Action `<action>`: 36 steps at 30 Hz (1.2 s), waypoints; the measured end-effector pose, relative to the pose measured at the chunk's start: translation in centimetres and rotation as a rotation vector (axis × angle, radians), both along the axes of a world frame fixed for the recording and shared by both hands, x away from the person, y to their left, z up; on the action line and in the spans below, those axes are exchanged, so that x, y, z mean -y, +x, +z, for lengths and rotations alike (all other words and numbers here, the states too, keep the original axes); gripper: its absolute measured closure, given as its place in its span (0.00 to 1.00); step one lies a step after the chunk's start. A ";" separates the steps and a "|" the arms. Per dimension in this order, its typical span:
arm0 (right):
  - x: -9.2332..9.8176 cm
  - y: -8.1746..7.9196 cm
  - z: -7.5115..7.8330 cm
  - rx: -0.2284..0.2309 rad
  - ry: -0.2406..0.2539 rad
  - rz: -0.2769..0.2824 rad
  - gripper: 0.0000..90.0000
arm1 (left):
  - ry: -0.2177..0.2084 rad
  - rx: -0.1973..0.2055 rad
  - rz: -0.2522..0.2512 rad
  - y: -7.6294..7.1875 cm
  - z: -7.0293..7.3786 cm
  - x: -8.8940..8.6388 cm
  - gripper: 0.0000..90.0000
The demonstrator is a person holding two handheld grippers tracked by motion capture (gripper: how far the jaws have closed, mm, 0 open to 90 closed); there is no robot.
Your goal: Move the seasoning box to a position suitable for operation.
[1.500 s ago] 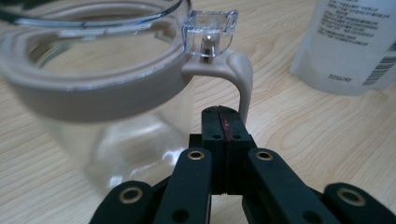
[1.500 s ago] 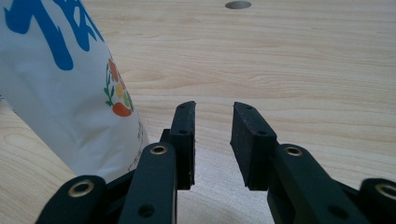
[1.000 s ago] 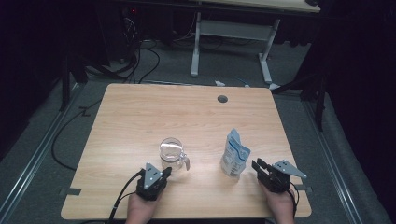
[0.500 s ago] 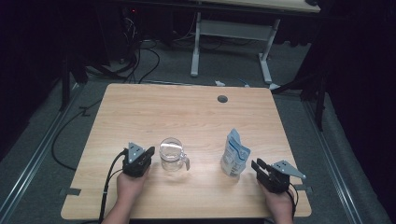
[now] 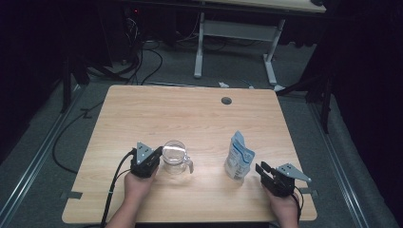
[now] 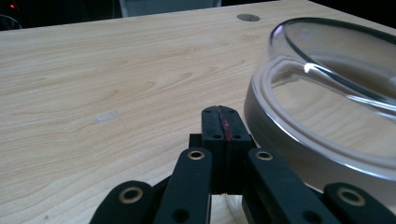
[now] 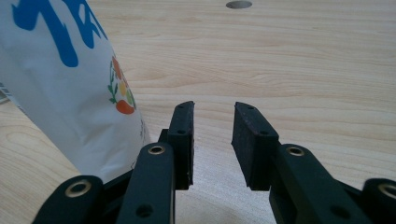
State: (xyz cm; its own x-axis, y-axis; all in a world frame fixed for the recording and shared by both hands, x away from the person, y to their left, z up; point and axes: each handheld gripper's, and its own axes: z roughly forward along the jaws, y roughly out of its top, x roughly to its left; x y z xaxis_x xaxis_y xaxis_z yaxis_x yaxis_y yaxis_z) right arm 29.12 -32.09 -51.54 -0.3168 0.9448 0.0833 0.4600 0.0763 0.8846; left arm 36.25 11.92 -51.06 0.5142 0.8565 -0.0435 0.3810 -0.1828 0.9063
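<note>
A clear glass jug (image 5: 175, 156) with a handle on its right side stands on the wooden table (image 5: 190, 118), near the front. My left gripper (image 5: 151, 154) sits just left of the jug; its jaws (image 6: 222, 114) are pressed together with nothing between them, and the jug's wall (image 6: 327, 107) rises close on their right. A white pouch with blue print (image 5: 239, 161) stands upright to the right. My right gripper (image 5: 260, 167) rests right of the pouch, open and empty (image 7: 213, 109), with the pouch (image 7: 70, 93) beside its left jaw.
A round cable hole (image 5: 226, 100) lies at the table's far middle. Behind the table stand another desk's white legs (image 5: 199, 42), with cables on the floor (image 5: 142, 61). The table's front edge is close under both hands.
My left gripper has moved from in front of the jug to its left side, a little farther from the person, then almost stopped. The right gripper, jug and pouch have stayed put.
</note>
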 end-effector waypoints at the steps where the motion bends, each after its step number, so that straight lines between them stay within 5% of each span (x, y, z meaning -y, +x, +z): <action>1: -0.1 -0.2 0.2 0.006 -0.002 -0.001 0.77 | -0.001 -0.004 -0.003 -0.5 0.0 0.0 1.00; 11: -0.1 -2.2 1.0 0.005 -0.013 0.024 0.84 | -0.020 0.000 -0.025 -3.4 0.0 0.9 1.00; 23: -3.2 -5.3 0.2 -0.039 -0.053 0.142 0.92 | 0.009 -0.010 -0.137 -7.2 0.1 2.7 1.00; 30: -6.7 -4.7 0.7 -0.019 -0.063 0.231 0.97 | 0.091 -0.004 -0.010 -7.6 0.4 -2.5 0.93; 36: -10.9 -2.6 0.7 -0.005 -0.080 0.261 1.00 | 0.086 0.004 0.042 -7.8 0.3 -4.8 0.83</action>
State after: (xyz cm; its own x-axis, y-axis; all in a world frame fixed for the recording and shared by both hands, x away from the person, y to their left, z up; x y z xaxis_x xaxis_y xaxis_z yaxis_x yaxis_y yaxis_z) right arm 26.49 -21.19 -50.88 -0.5506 0.8346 0.0136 0.4200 0.2629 0.8686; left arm 28.42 16.69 -50.78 0.4776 0.8779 0.0331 0.3862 -0.2436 0.8897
